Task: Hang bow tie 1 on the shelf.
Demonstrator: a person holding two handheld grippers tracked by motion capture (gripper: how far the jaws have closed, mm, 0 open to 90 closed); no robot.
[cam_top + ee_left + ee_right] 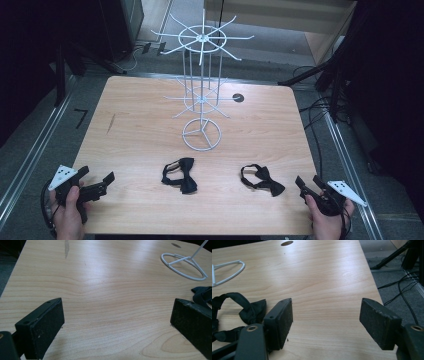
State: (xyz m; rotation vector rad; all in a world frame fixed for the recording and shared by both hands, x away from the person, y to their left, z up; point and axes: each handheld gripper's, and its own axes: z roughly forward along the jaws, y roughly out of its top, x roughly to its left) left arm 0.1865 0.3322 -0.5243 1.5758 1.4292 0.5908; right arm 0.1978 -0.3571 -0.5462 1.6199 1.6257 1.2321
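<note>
Two black bow ties lie on the wooden table (140,130) in front of a white wire display rack (201,75): one bow tie (180,175) near the middle, the other bow tie (261,179) to its right. My left gripper (96,175) rests at the table's near left corner, held by a hand, its jaws wide apart with bare wood between them (117,315). At the near right corner my right gripper (309,181) is open too, just right of the second bow tie (239,308), whose strap loops beside its left jaw. Nothing is held.
The rack's ring base (201,135) stands mid-table, with hooked arms spreading above. A round cable hole (238,97) is at the back right. Cables and stand legs (320,75) lie on the floor to the right of the table. Metal rails run along both sides.
</note>
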